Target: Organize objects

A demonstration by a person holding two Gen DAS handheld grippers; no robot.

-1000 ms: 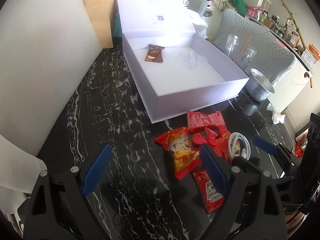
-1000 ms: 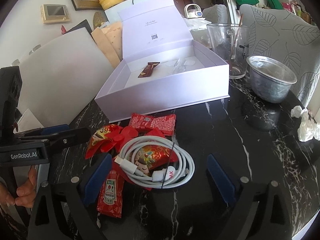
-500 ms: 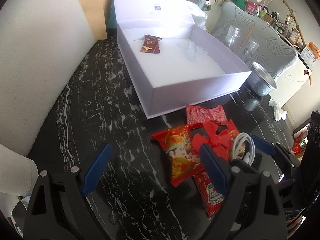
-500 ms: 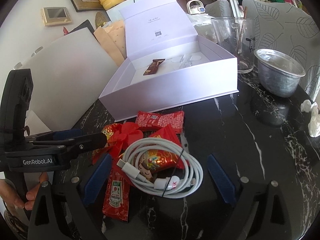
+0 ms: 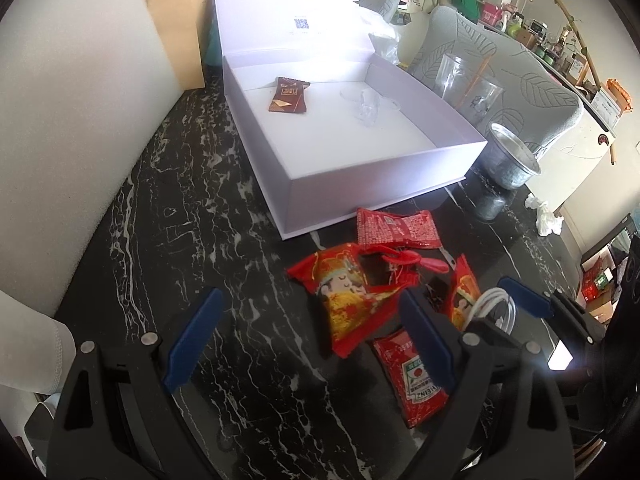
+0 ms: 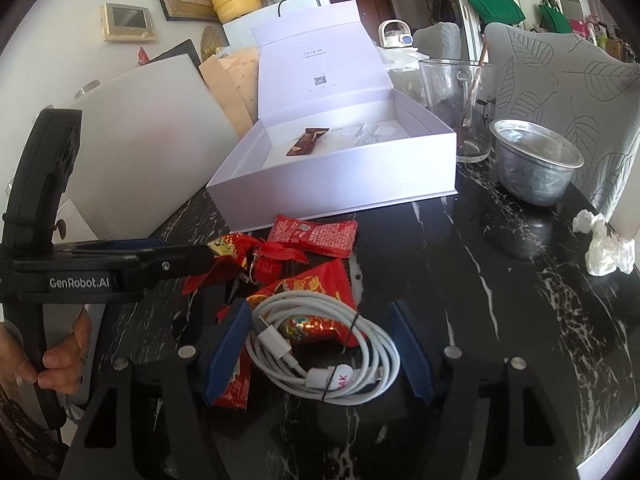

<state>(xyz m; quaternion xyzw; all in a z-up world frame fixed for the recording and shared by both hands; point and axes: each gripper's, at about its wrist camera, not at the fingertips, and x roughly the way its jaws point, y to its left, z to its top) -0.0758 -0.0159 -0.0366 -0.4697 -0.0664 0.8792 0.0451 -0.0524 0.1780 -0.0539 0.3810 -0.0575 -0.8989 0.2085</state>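
A coiled white cable (image 6: 324,348) lies on a red snack packet (image 6: 308,284) on the black marble table. My right gripper (image 6: 320,350) straddles the coil; its jaws are closing and both blue pads meet the coil's sides. In the left wrist view the cable (image 5: 492,304) shows beside more red packets (image 5: 340,288) and a ketchup sachet (image 5: 416,380). My left gripper (image 5: 308,340) is open over bare table, left of the pile. The open white box (image 5: 380,172) behind holds a brown sachet (image 5: 288,96) and a clear plastic piece (image 5: 366,106).
A glass beaker (image 6: 456,108) and a metal cup (image 6: 536,168) stand right of the box. Crumpled tissue (image 6: 604,244) lies near the table's right edge. A white board (image 5: 80,120) leans along the left side. A person's hand (image 6: 60,360) grips the left gripper's handle.
The right gripper's jaws have narrowed from wide apart onto the cable coil, and the gripper has come closer to it. The left gripper stays open in much the same place.
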